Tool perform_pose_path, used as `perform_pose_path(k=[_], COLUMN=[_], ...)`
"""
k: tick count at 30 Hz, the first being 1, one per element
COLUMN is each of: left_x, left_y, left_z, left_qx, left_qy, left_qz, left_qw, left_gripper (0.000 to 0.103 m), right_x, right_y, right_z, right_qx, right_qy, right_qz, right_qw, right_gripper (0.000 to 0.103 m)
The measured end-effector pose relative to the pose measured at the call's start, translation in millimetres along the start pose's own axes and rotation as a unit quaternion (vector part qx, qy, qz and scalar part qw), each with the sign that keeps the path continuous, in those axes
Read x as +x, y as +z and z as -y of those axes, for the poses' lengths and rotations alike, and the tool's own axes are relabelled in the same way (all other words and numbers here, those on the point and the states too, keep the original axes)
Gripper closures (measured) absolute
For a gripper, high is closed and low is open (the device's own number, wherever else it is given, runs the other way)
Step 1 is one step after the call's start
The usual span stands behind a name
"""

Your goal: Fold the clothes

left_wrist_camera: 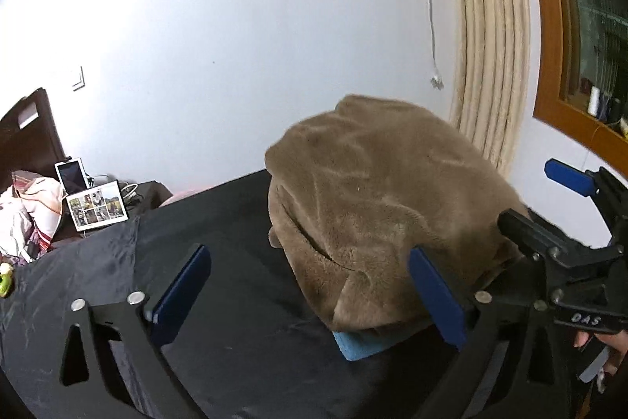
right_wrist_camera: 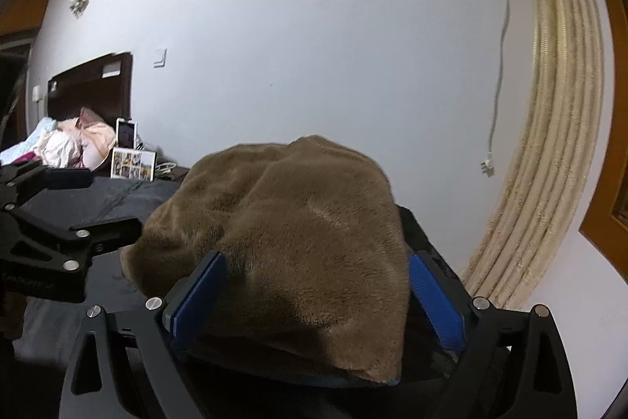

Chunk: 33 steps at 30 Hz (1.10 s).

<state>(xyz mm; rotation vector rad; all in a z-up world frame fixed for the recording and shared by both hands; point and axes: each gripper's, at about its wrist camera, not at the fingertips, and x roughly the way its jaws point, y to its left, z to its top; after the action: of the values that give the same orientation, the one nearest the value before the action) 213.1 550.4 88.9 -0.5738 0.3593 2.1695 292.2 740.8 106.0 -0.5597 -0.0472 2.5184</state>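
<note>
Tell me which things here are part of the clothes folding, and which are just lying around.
Part of the job:
brown fleece garment, folded
blue item under it
left gripper, open
right gripper, open

Lying about:
tablet
photo sheet
bedding pile
curtain
hanging cable

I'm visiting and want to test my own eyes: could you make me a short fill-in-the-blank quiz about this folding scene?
1. The fuzzy garment lying in a heap is ____ in colour.
2. Peeking out from under that garment is a ____ item.
3. Both the left tool and the right tool have their jaws ____.
4. The cloth covering the work surface is ____.

Missing words: brown; blue; open; black
</note>
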Motion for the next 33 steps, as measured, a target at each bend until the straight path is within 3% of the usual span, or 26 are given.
perform_pose_path(k=[6,15,33], left_x=[-15,-22,-45], left_y=[2,-4,2], left_z=[-3,7,31], left_qx=[-0.021,-0.011,0.021], left_qy=[0.002,-0.014,-0.014], left_qz=[-0.014,-0.029,0.001], left_qw=[0.9997,0.9994,0.9997], left_gripper=[0.001,0.001,0.001], right_x=[-21,-35,-57], right_y=[1,-4,-1], right_z=[3,-8,-7], right_qx=[0.019,0.006,-0.001], right_qy=[-0.001,-0.005,-0.015], right_qz=[0.001,-0.006,0.011], right_qw=[1.0,1.0,1.0], right_gripper=[0.004,0.002,0.002])
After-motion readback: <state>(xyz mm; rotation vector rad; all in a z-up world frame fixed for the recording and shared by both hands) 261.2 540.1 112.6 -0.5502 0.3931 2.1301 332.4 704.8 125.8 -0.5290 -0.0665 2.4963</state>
